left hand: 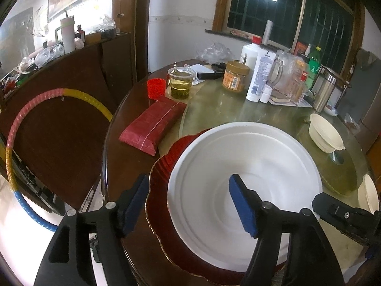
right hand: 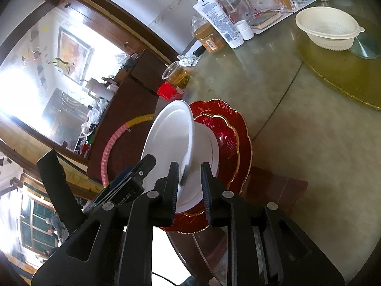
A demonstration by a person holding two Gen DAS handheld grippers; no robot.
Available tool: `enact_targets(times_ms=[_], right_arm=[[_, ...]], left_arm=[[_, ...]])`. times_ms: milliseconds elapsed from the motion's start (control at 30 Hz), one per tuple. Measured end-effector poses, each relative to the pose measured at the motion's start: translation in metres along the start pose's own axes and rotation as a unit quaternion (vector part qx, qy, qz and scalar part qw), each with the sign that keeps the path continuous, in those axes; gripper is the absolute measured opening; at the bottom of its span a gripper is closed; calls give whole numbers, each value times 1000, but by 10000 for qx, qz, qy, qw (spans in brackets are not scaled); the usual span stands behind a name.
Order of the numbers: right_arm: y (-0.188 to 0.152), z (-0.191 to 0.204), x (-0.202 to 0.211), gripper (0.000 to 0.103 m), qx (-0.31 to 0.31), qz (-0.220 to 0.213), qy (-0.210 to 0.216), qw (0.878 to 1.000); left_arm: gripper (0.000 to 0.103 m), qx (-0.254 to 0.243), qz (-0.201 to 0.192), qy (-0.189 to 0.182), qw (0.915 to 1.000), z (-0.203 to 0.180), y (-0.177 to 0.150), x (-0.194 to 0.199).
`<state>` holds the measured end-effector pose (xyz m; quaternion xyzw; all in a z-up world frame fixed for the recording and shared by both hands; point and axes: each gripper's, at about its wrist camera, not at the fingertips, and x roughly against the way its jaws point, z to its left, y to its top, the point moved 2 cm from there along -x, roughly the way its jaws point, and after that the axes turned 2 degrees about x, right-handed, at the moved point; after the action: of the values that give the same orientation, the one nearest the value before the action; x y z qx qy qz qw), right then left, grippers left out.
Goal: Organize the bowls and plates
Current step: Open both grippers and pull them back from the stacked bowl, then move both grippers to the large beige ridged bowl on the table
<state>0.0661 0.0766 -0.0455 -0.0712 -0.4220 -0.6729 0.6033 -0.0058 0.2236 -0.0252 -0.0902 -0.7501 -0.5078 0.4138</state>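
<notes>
Left gripper [left hand: 190,205] open, pads straddling near rim of white plate [left hand: 245,181] without touching it. Plate sits on red scalloped plates [right hand: 228,133] at table [right hand: 297,124] edge. Right gripper [right hand: 190,186] open, plate rim between pads. Cream bowl [right hand: 328,31] well apart, farther back on the table.

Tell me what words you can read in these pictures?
No word reads for sure.
White tube: small print, too blurry.
Jar: barcode label, too small.
Left gripper: raised letters, maybe "...SLAI", unclear.
Green bottle: label blurred.
Red packet: no text visible.
</notes>
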Motion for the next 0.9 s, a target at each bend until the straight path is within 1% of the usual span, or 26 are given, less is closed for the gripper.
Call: enact_targets(times_ms=[33,67,133,167,200,233,267,333,467,633,767,833,900], right_arm=[[1,-1,3,44,-29,-70,1,10000],[2,-1,6,56,-54,-172,18,9998],[5,-2,14,58,-94,-382,75,9992],[6,-2,19,62,-114,-484,91,9987],[7,-3,25,66,-150,-620,130,9979],[8,-3,29,75,-178,-711,166,9972],[9,-4,33,78,-214,-823,210,9962],[11,-6,41,78,-292,-986,298,9943],[11,-11,50,79,-417,-1037,447,9927],[11,-26,61,79,-586,-1011,394,9924],[7,-48,83,79,-736,-1118,208,9908],[4,-65,102,79,-863,-1235,103,9885],[2,-80,122,79,-986,-1371,-37,9856]], left_arm=[[75,19,-41,1,10000,1,1,2],[78,50,-109,13,9999,2,3,5],[80,133,-242,4,9996,4,6,11],[81,187,-311,-43,9993,4,8,14],[82,243,-384,-100,9989,5,9,17],[83,281,-437,-139,9986,4,10,20],[83,304,-492,-175,9982,4,12,23],[84,329,-624,-259,9972,1,13,30],[85,262,-728,-449,9960,-12,15,37],[85,-34,-778,-919,9927,-47,16,45],[85,-350,-654,-1293,9888,-81,14,46],[85,-517,-566,-1519,9854,-102,12,45],[85,-726,-368,-1764,9810,-127,8,41]])
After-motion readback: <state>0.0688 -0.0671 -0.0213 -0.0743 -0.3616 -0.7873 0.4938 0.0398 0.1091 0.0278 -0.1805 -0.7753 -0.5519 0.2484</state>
